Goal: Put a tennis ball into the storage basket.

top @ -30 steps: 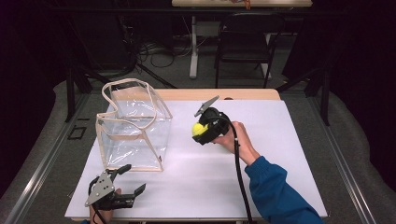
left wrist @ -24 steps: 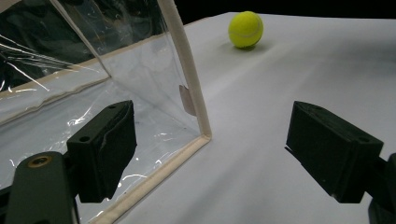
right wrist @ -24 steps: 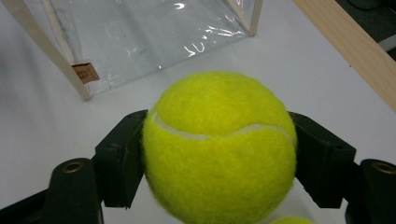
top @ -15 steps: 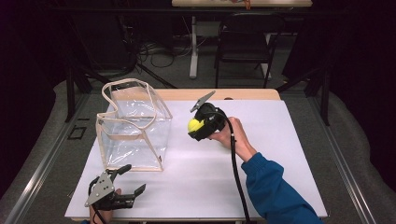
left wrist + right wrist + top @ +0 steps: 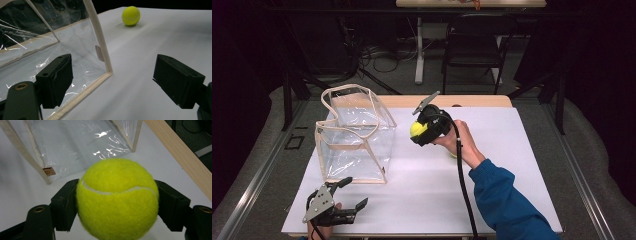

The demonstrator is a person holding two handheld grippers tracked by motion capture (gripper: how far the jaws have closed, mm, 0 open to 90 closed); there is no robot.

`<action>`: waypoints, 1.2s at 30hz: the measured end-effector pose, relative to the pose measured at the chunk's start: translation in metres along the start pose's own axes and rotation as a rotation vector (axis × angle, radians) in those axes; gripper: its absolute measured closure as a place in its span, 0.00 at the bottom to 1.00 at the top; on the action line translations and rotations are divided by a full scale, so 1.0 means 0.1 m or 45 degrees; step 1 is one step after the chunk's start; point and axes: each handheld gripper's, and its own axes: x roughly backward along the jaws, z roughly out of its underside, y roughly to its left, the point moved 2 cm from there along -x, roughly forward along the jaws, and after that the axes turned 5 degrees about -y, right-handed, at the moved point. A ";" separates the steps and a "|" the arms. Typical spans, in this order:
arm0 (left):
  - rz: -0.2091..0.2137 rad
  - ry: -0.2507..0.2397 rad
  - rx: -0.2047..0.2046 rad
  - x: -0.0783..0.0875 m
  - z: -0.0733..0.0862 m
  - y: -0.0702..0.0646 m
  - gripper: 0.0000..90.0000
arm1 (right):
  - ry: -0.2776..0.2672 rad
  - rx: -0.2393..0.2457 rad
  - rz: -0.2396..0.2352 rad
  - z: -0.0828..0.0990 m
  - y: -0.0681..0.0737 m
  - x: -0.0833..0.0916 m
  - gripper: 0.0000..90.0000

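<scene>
My left gripper (image 5: 346, 200) sat low at the near-left table (image 5: 512, 175) edge, jaws spread wide and holding nothing, just in front of the clear plastic bag (image 5: 354, 135) with cream trim. The bag stood upright, mouth open upward. My right gripper (image 5: 422, 132) was raised right of the bag, jaws clamped on a yellow tennis ball (image 5: 117, 197). The bag lay to the left of that ball, just beside it and lower, so I judged the right hand nearer for a drop-in. A second tennis ball (image 5: 131, 15) rested on the table behind, well apart from the bag.
</scene>
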 end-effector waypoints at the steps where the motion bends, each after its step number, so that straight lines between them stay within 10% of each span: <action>1: -0.001 -0.001 0.000 0.01 0.00 0.00 0.18 | 0.004 -0.003 0.000 -0.01 0.00 -0.01 0.29; 36: 0.006 0.004 -0.005 -0.03 0.00 0.00 0.18 | -0.049 0.026 0.001 -0.31 -0.03 0.05 0.29</action>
